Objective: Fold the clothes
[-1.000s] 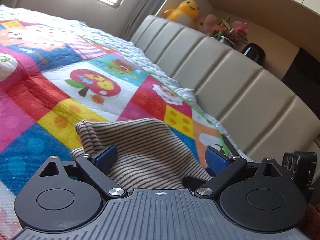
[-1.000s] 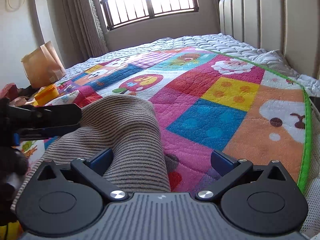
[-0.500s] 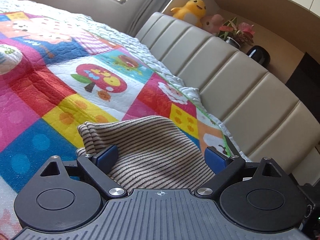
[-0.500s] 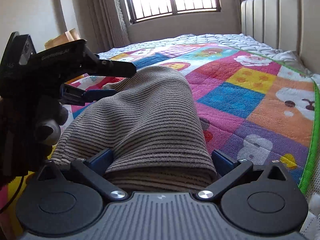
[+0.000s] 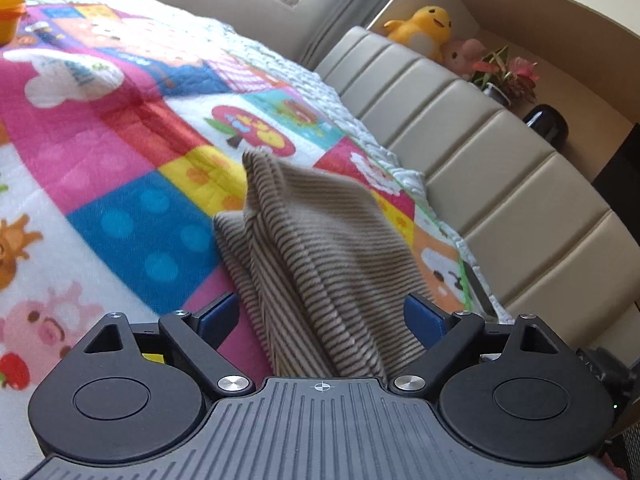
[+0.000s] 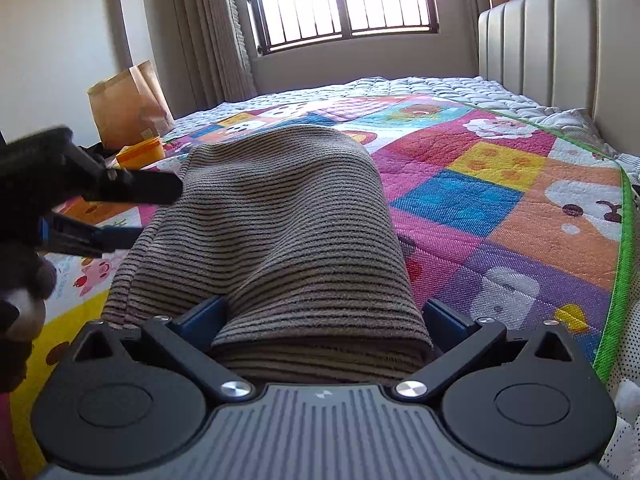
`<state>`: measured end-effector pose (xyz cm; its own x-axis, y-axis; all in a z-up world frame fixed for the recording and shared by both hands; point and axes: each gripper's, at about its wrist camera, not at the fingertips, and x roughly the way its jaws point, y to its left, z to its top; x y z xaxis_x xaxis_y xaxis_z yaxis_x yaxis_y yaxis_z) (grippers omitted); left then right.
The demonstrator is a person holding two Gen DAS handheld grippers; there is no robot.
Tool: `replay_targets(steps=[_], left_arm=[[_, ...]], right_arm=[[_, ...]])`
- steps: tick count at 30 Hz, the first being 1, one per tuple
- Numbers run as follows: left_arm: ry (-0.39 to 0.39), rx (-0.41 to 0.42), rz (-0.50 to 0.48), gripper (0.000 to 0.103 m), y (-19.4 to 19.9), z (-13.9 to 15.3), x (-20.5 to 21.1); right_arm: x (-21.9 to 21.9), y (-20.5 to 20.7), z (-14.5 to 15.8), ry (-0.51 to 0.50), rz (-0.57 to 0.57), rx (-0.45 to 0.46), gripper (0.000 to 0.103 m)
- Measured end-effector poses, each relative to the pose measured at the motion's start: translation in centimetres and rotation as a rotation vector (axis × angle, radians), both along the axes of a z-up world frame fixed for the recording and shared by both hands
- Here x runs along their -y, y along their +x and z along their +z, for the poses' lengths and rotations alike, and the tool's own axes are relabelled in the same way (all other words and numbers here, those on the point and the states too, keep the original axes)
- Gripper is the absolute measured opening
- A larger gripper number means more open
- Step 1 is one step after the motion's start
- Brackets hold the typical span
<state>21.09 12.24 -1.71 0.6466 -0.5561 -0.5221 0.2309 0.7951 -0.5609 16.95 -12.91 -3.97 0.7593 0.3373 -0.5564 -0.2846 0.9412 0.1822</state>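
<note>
Ribbed, matt knitted cloth of the striped garment (image 6: 276,240), stitched quilted fabric of the bedspread (image 5: 132,128), smooth padded leather-like headboard (image 5: 500,176), matt black plastic gripper (image 5: 320,318) with shiny metal screws, creased paper bag (image 6: 128,104)

Two wrist cameras look low and close across a bed. The left view faces along the quilt (image 5: 120,152) toward the headboard (image 5: 500,168) at upper right of frame. The right view faces the window (image 6: 344,0), headboard at right edge. Both share the striped cloth (image 5: 320,248) at lower centre; the left gripper (image 6: 120,208) enters the right view's left edge.
</note>
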Motion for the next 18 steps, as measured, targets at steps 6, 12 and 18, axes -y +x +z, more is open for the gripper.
replay_targets(steps=[6,12,18], left_arm=[[0.033,-0.014,-0.001,0.088,-0.1,-1.6,0.2],[0.017,-0.011,-0.007,0.088,-0.1,-1.8,-0.1],[0.012,-0.005,-0.010,0.088,-0.2,-1.9,-0.1]], right_arm=[[0.1,-0.1,0.1,0.005,-0.006,-0.011,0.103],[0.8,0.0,0.6,0.056,0.003,-0.052,0.103],[1.3,-0.5,0.6,0.093,0.010,-0.061,0.103]])
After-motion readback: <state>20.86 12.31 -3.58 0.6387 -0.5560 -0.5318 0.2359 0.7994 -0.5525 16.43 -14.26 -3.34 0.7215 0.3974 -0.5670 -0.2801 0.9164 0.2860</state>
